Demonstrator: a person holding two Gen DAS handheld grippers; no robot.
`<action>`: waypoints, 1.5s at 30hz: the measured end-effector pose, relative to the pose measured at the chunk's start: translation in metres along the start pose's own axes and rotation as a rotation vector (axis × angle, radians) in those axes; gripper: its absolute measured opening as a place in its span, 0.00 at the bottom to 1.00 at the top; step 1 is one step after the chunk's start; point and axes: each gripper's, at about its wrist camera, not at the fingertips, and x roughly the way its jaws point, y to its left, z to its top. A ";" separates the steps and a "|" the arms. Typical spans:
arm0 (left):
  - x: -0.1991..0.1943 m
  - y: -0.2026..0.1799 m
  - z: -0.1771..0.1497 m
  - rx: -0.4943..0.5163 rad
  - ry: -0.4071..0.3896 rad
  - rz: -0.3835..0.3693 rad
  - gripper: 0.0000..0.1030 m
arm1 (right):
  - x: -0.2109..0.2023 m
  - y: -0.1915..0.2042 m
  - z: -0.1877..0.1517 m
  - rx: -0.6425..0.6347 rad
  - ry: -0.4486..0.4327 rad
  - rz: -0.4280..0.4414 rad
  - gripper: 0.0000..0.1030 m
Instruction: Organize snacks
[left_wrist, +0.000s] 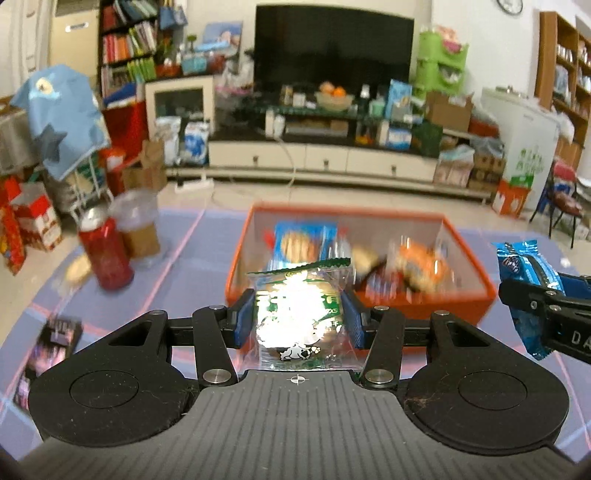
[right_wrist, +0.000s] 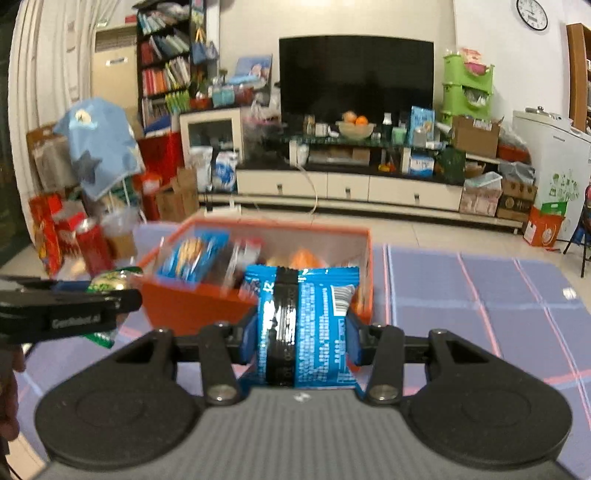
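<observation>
A: Above the purple checked desk (right_wrist: 480, 295), what do the fingers hold?

B: The left gripper (left_wrist: 297, 319) pinches a glossy clear-and-green packet (left_wrist: 299, 314); the right gripper (right_wrist: 301, 334) clamps a crinkly blue packet (right_wrist: 306, 325).

A: Surroundings?

B: An orange rectangular box (left_wrist: 424, 306) of snacks lies just ahead; a red can (left_wrist: 105, 254) stands left, with bare desk to the right.

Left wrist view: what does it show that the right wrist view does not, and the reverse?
Only the left wrist view shows the dark packet on the mat and the green packet's front. Only the right wrist view shows the wall clock whole and the blue packet's back. Both show the orange box with snacks, the red can, the TV and both grippers shut on packets.
</observation>
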 end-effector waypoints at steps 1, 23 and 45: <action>0.007 -0.003 0.008 0.010 -0.007 0.000 0.16 | 0.005 -0.002 0.008 0.009 -0.008 -0.003 0.45; 0.144 -0.057 0.061 0.079 0.042 0.017 0.16 | 0.142 -0.021 0.058 0.072 0.052 -0.038 0.45; -0.022 0.041 -0.014 -0.146 0.063 0.103 0.82 | -0.032 0.036 0.049 0.035 -0.053 -0.148 0.99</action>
